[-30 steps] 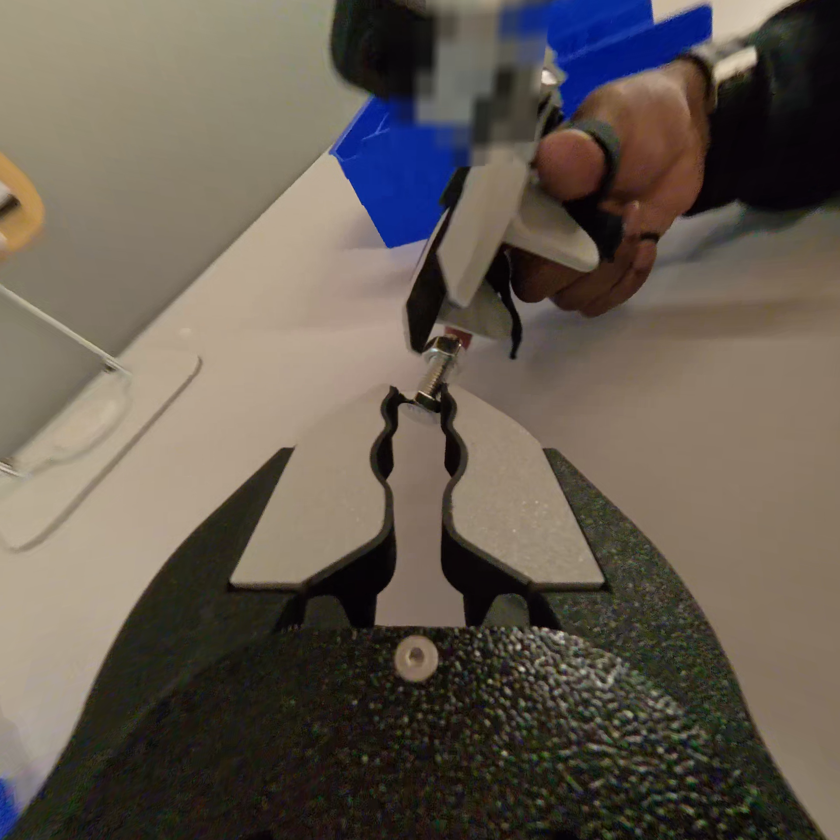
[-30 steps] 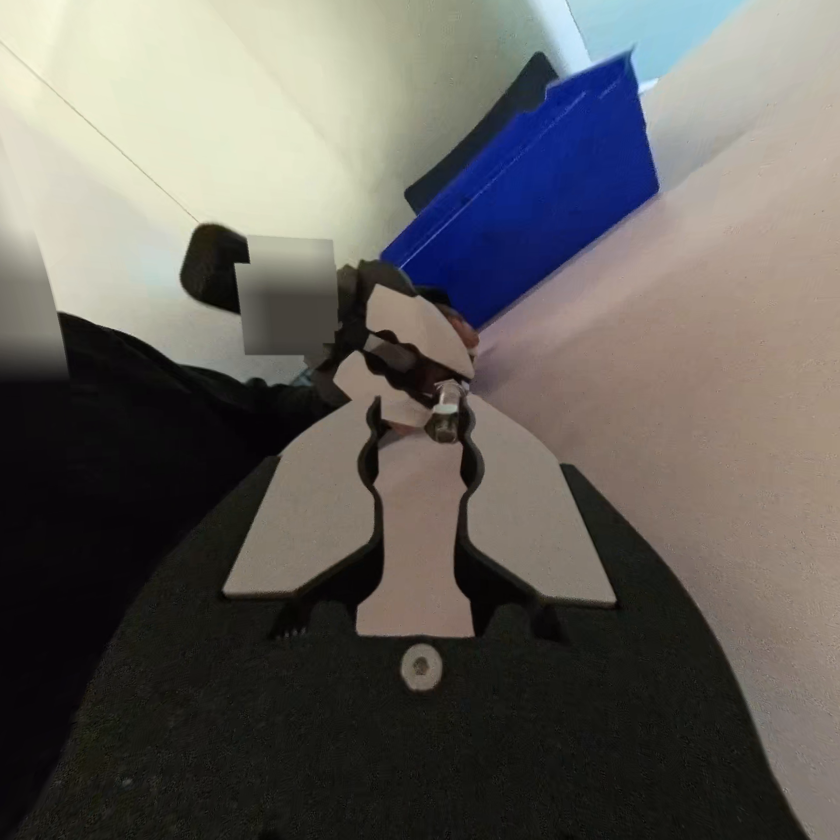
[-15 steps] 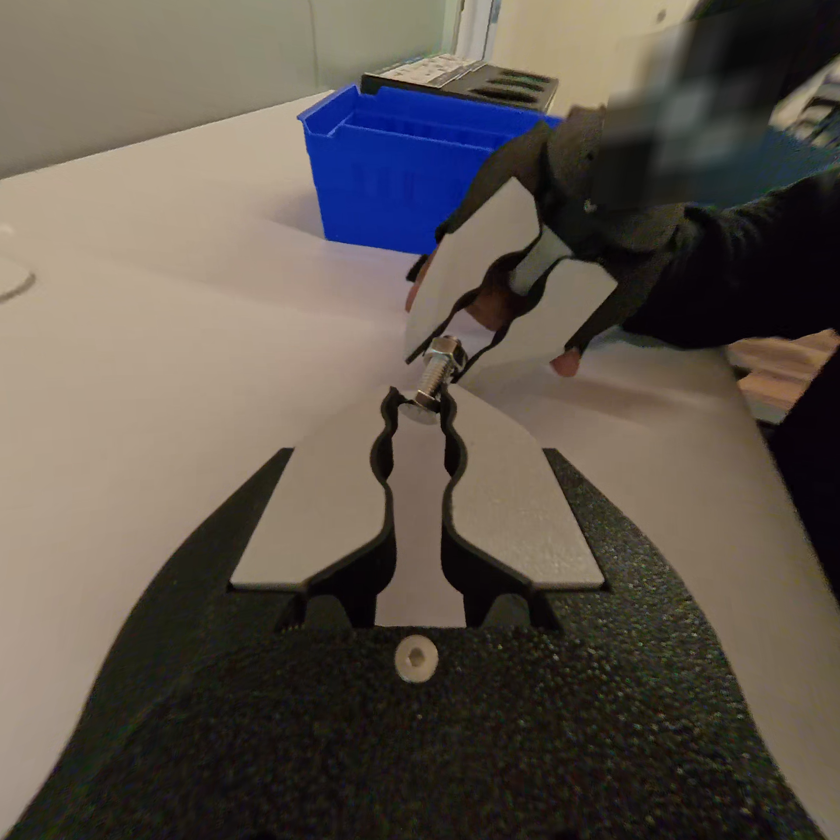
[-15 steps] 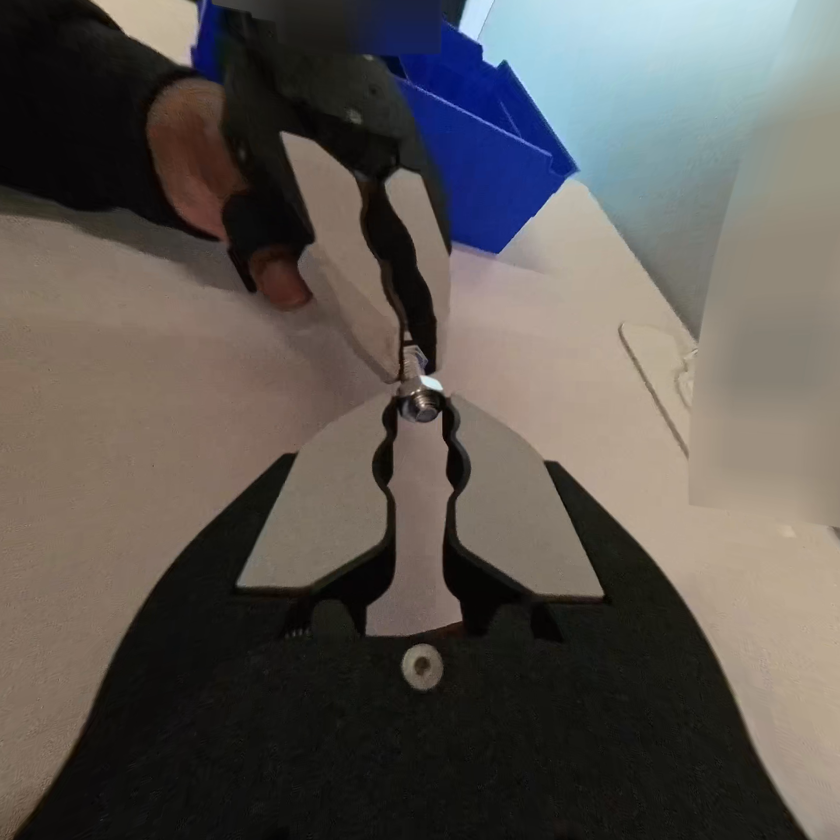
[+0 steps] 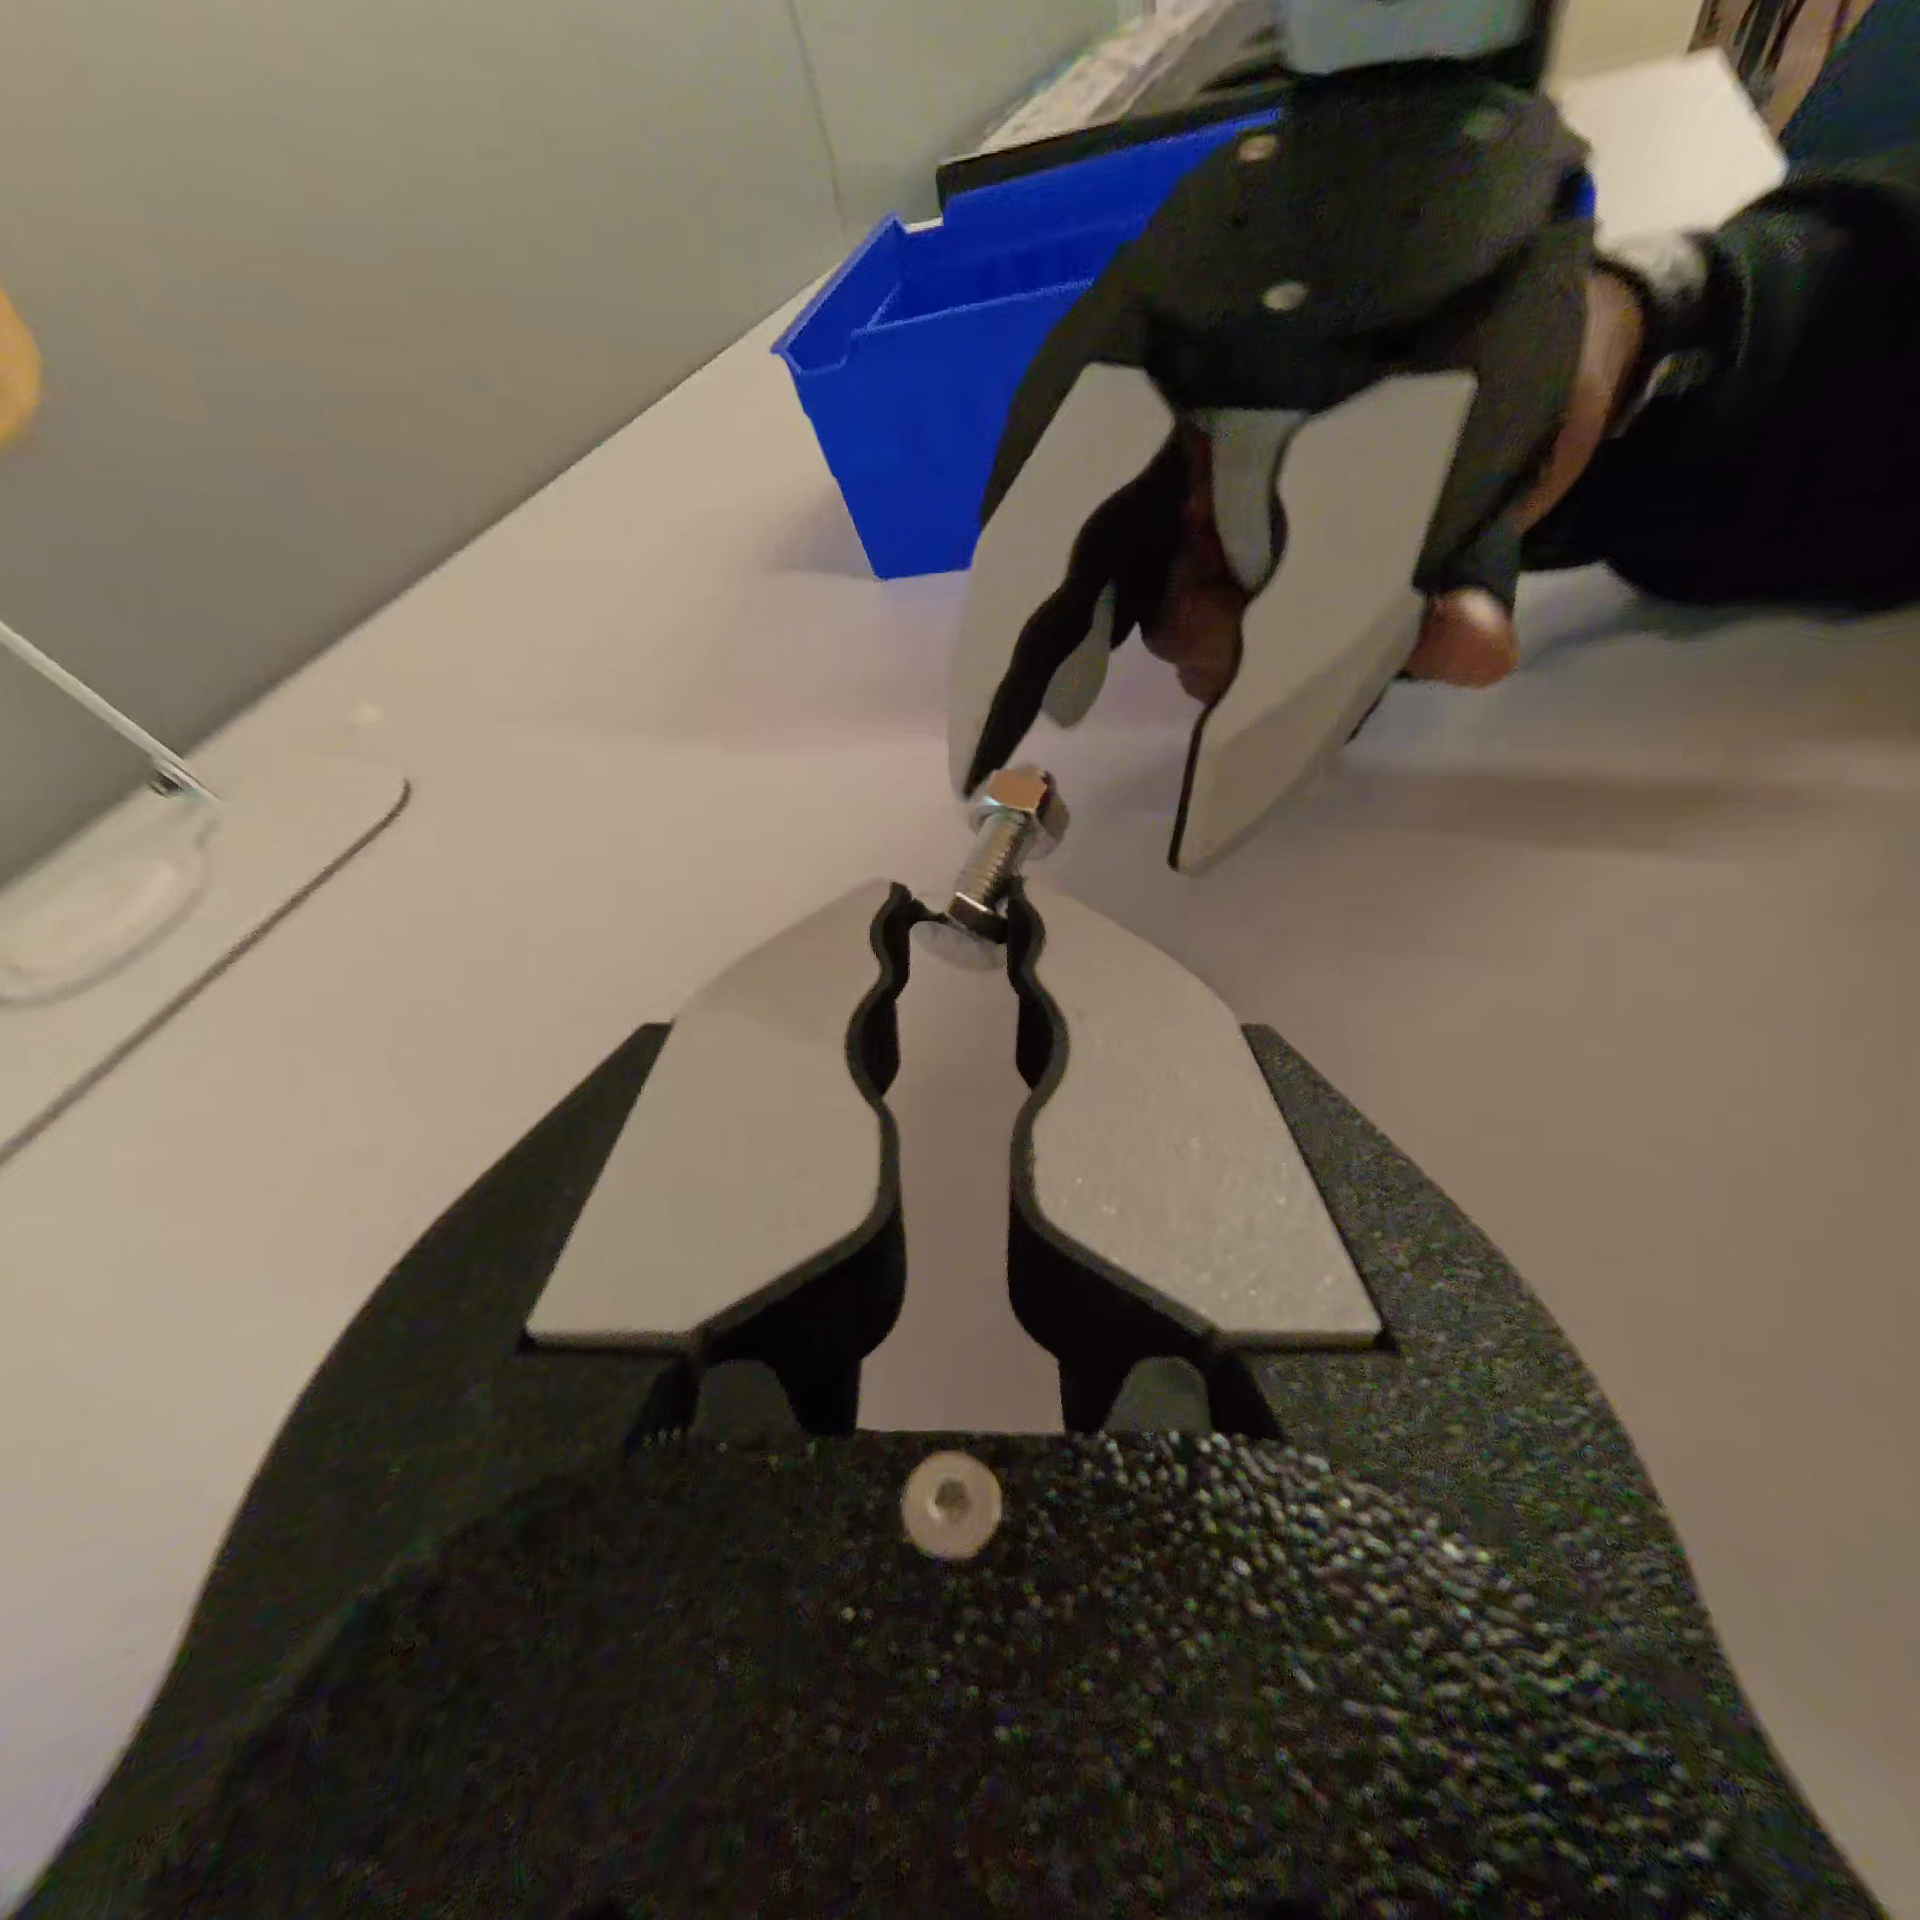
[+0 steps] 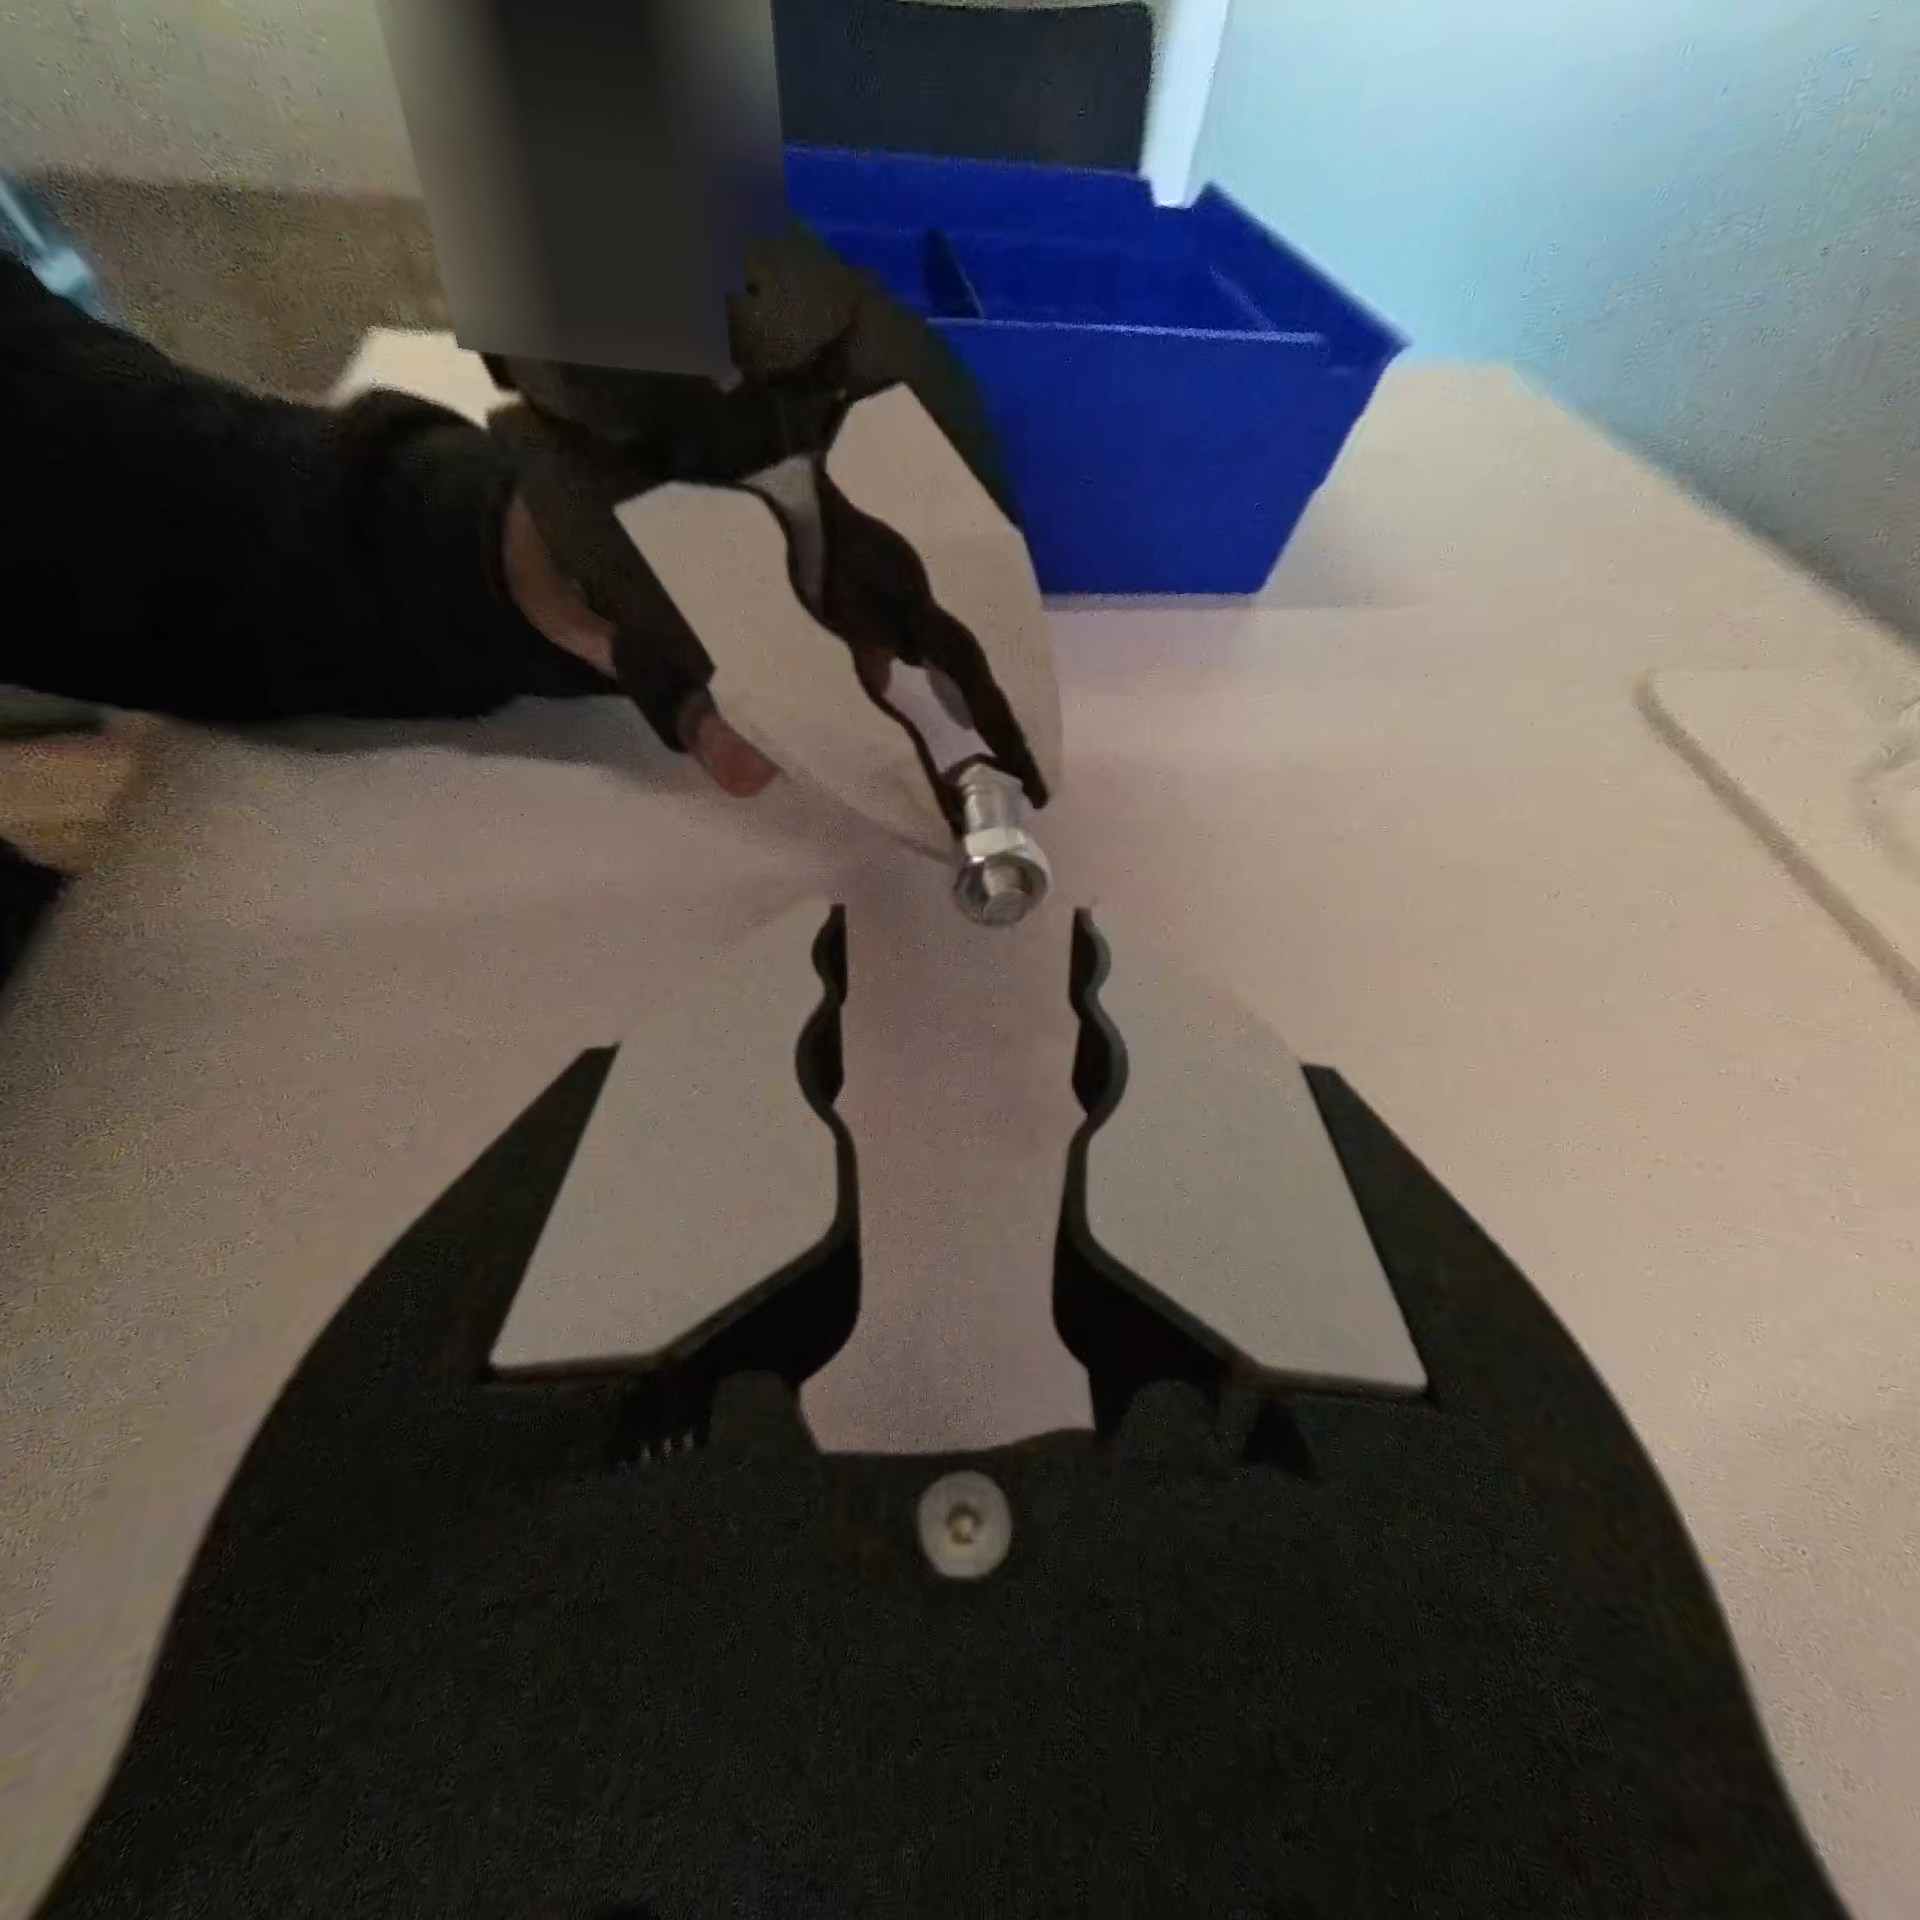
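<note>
Left tool (image 5: 958,920), lower centre of its wrist view: jaws nearly closed, both tips pressed on the head end of a silver bolt (image 5: 992,871). Bolt shank angles up and right, clear of the tabletop (image 5: 499,935), w/ a hex nut (image 5: 1023,805) threaded on near the far end. Right tool (image 5: 1081,821), upper right of same view: jaws wide apart, nothing gripped; its left-hand fingertip sits at or just beside the nut, contact not clear, while the other fingertip is well off it. A hand (image 5: 1475,582) in a dark fingerless glove grips that tool. Right wrist view confirms: right tool (image 6: 958,920) spread wide at centre frame, bolt and nut (image 6: 997,873) just beyond the tips, between them but not pressed by either pad. Left tool (image 6: 987,774) comes down from upper left, clamped on the bolt's far end. Blue bin (image 6: 1143,416) stands on the tabletop at upper centre-right, well apart from both tools. Clear flat stand base (image 5: 156,883) at left edge of the left view.
</note>
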{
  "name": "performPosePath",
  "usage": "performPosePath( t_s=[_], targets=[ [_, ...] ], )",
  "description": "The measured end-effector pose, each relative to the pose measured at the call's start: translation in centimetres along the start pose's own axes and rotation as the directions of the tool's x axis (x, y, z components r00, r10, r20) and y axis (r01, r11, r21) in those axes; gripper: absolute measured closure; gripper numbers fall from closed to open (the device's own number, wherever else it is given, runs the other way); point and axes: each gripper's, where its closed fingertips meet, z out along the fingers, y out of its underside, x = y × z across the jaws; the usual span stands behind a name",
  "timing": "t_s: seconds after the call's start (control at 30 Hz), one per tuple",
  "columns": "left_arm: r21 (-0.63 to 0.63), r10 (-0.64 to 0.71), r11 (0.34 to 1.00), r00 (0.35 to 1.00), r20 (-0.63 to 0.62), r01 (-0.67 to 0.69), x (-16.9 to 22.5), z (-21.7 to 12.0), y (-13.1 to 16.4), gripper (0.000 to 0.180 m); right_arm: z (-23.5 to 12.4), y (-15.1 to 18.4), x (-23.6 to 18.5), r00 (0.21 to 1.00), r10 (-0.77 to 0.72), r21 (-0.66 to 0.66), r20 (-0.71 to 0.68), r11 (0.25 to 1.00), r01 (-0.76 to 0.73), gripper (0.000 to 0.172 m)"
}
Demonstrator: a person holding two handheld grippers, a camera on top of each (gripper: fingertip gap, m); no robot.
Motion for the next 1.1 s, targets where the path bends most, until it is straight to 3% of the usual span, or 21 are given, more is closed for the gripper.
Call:
performPosePath(
  t_s=[0.17, 0.23, 0.27, 0.33, 0.4, 0.43, 0.5, 0.57, 0.63, 0.7, 0.77, 0.87, 0.93, 1.03, 1.1],
  targets=[
    [-0.002, -0.133, 0.991, 0.987, -0.088, 0.133, 0.4, 0.1, 0.3, 0.164, 0.1, 0.1, 0.5, 0.937, -0.312, -0.074, -0.155, 0.950, 0.304, 0.128],
    [-0.010, -0.149, 0.989, 0.982, -0.115, 0.148, 0.9, 0.3, 0.5, 0.164, 0.3, 0.4, 0.2, 0.928, -0.342, -0.091, -0.150, 0.939, 0.332, 0.138],
    [-0.014, -0.138, 0.990, 0.984, -0.117, 0.137, 1.1, 0.4, 0.5, 0.164, 0.4, 0.5, 0.1, 0.933, -0.329, -0.094, -0.142, 0.943, 0.318, 0.151],
    [-0.030, -0.054, 0.998, 0.995, -0.082, 0.052, 1.2, 0.6, 0.8, 0.164, 0.5, 1.1, 0.0, 0.977, -0.193, -0.111, -0.090, 0.977, 0.183, 0.154],
    [-0.054, 0.122, 0.991, 0.992, -0.013, -0.122, 1.2, 0.7, 1.0, 0.164, 0.4, 1.4, -0.3, 0.995, 0.103, -0.092, 0.009, 0.991, -0.102, 0.155],
    [-0.065, 0.226, 0.972, 0.974, 0.024, -0.224, 1.2, 0.6, 0.9, 0.164, 0.4, 1.3, -0.5, 0.957, 0.279, -0.080, 0.081, 0.959, -0.273, 0.155],
    [-0.081, 0.390, 0.920, 0.918, 0.072, -0.384, 1.3, 0.5, 0.5, 0.164, 0.1, 1.1, -1.1, 0.806, 0.540, -0.089, 0.242, 0.840, -0.536, 0.154],
    [-0.073, 0.415, 0.909, 0.906, 0.083, -0.409, 1.4, 0.3, 0.1, 0.163, -0.2, 0.1, -1.0, 0.709, 0.612, -0.059, 0.351, 0.770, -0.635, 0.145],
    [-0.049, 0.321, 0.947, 0.945, 0.067, -0.319, 1.0, 0.2, -0.1, 0.163, -0.4, -0.5, -0.3, 0.779, 0.542, 0.015, 0.315, 0.818, -0.575, 0.133],
    [-0.026, 0.196, 0.980, 0.979, 0.047, -0.195, 0.3, -0.1, -0.1, 0.164, -0.6, -0.7, 0.3, 0.909, 0.372, 0.066, 0.190, 0.919, -0.389, 0.127],
    [0.011, 0.053, 0.999, 0.999, 0.002, -0.053, 0.0, -0.4, -0.4, 0.164, -0.7, -0.8, 0.8, 0.984, 0.168, 0.077, 0.056, 0.982, -0.172, 0.124],
    [0.046, -0.093, 0.994, 0.993, -0.079, 0.097, 0.2, -0.5, -0.6, 0.164, -0.8, -1.1, 0.8, 0.992, -0.093, 0.060, -0.080, 0.993, 0.098, 0.125],
    [0.037, -0.138, 0.989, 0.982, -0.130, 0.144, 0.8, -0.3, -0.4, 0.164, -0.4, -0.9, 0.5, 0.972, -0.200, 0.016, -0.121, 0.979, 0.204, 0.128],
    [0.005, -0.121, 0.992, 0.982, -0.146, 0.123, 1.7, 0.2, 0.0, 0.164, 0.2, -0.2, -0.4, 0.966, -0.236, -0.020, -0.103, 0.972, 0.235, 0.150],
    [-0.023, -0.033, 0.999, 0.994, -0.100, 0.031, 1.7, 0.5, 0.5, 0.164, 0.5, 0.5, -0.4, 0.989, -0.132, -0.057, -0.060, 0.990, 0.129, 0.154]
  ],
)
